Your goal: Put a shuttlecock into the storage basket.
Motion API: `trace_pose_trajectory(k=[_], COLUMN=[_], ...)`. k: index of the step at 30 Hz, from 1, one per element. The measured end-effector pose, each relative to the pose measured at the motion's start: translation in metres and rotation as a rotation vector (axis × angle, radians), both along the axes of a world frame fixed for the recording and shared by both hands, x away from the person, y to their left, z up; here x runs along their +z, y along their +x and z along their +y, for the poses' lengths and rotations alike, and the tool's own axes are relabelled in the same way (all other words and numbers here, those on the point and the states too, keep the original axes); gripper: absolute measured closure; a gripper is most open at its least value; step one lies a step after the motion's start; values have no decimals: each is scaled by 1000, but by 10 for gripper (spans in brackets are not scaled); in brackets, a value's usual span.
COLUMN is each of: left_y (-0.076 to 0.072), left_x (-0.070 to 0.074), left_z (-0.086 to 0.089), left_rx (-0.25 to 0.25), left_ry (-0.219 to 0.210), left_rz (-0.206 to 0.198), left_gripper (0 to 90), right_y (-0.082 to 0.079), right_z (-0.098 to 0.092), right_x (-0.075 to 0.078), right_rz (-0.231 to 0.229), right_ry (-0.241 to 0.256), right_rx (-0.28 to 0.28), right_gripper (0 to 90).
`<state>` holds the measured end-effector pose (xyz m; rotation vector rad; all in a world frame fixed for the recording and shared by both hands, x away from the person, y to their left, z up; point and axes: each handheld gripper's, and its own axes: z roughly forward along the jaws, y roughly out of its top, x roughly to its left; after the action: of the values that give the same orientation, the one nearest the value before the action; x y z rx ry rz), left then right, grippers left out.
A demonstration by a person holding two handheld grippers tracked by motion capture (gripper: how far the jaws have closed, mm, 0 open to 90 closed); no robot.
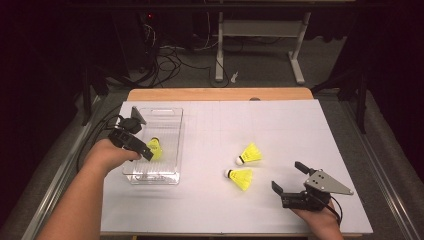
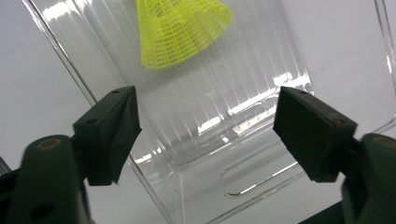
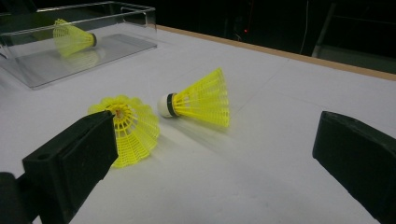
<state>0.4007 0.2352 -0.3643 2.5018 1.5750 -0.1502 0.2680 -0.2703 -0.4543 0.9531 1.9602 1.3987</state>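
A clear plastic tray (image 1: 167,120) sits at the left of the white table, and a yellow shuttlecock (image 1: 155,148) lies inside it. My left gripper (image 1: 142,139) hovers over the tray, open and empty. In the left gripper view that shuttlecock's skirt (image 2: 180,28) lies on the ribbed tray floor (image 2: 233,154), beyond the left gripper (image 2: 205,126). Two more yellow shuttlecocks (image 1: 250,154) (image 1: 241,178) lie on the table right of centre. My right gripper (image 1: 289,176) rests open just right of them. In the right gripper view both shuttlecocks (image 3: 203,100) (image 3: 133,128) lie ahead of its gripper (image 3: 215,154).
A white sheet (image 1: 280,125) covers the table, with a wooden edge (image 1: 220,94) at the far side. Beyond it, desk legs (image 1: 219,55) and cables (image 1: 170,60) stand on a dark floor. The right gripper view has the tray (image 3: 121,46) far left.
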Motion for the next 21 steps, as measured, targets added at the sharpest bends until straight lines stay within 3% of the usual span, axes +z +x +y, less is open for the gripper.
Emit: trace_pose_trajectory(k=[6,11,21], left_y=[-5,-7,-13], left_x=[1,0,3], left_z=[-9,-14,-16], left_rx=[-19,-33,-39], left_ry=[18,39,39], left_rz=[15,28,15], left_gripper=[138,16,2], right_y=[0,-1,-1], right_z=[0,0,-1], right_x=[0,0,0], right_rz=[-2,-2,-3], right_ry=[3,1,0], right_rx=[-2,-1,-5], right_gripper=[5,5,5])
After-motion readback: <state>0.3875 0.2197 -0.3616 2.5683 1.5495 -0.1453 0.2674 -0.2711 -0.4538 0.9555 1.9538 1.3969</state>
